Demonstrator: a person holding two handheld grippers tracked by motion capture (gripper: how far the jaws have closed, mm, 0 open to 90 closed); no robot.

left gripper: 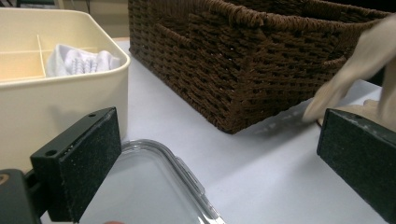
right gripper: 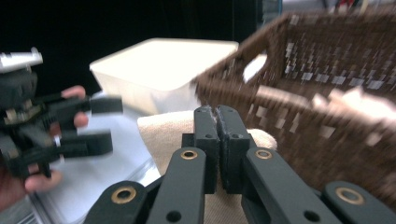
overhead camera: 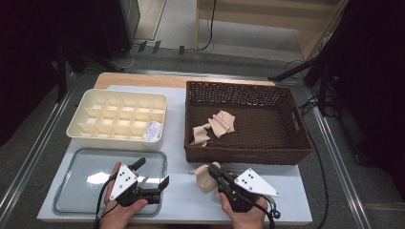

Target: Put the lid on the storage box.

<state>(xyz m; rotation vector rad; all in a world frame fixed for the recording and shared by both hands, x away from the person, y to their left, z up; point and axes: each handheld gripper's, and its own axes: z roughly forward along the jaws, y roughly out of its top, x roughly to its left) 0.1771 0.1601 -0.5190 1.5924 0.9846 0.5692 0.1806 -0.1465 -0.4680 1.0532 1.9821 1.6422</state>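
1. At the far left sits a cream divider box, with a white folded item in its near-right compartment.
2. Near of it lies a clear tray on the white table.
3. The left gripper hangs over the tray's right part — its jaws spread wide, nothing between them. In the left gripper view the two black pads stand far apart above the tray's rim, with the box to the left.
4. Just right of the tray, near of the basket's left corner, a beige cloth rests on the table.
5. The right gripper has its jaws pressed together on that cloth — in the right gripper view the pads meet with a thin edge of fabric pinched between them.
6. At the far right stands a brown wicker basket; two more beige cloths lie in its left part, well apart from the held one.
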